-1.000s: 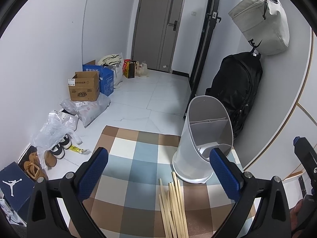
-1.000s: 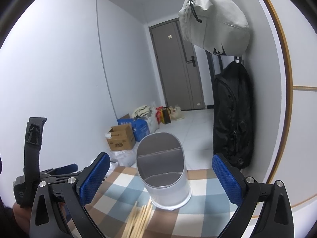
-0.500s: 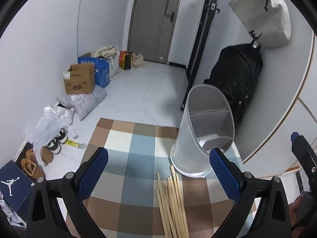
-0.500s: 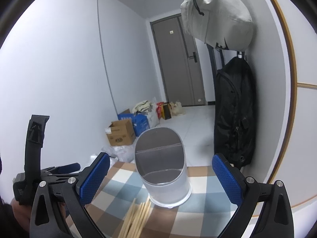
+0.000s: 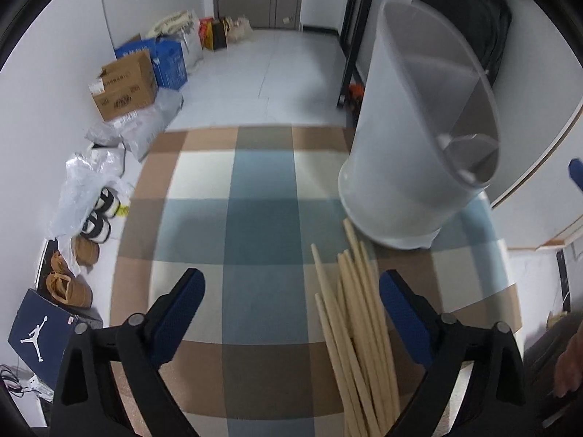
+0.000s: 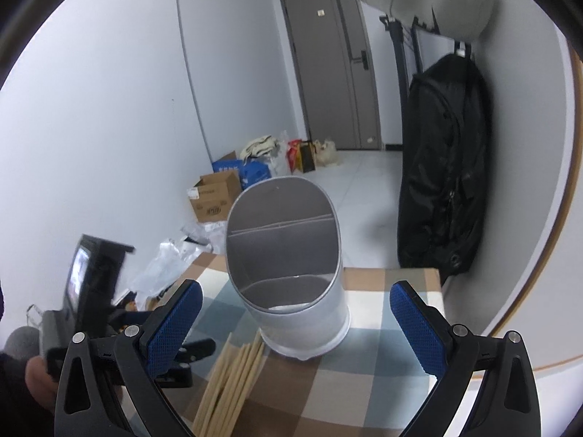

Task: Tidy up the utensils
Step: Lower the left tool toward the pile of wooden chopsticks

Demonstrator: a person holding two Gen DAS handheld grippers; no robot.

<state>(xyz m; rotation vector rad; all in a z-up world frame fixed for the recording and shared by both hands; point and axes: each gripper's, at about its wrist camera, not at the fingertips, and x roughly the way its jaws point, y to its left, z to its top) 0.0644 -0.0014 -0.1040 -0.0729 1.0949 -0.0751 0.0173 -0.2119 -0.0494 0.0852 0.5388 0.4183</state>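
Below the left wrist camera, the left gripper has its jaws wide but closing, with nothing pressed between the pads. The wooden chopsticks lie in a bundle on the checked mat, partly between the fingers, near the right one. The white utensil holder stands just behind them.

From the right wrist, the right gripper is wide and empty. The holder stands upright, the chopsticks in front of it.
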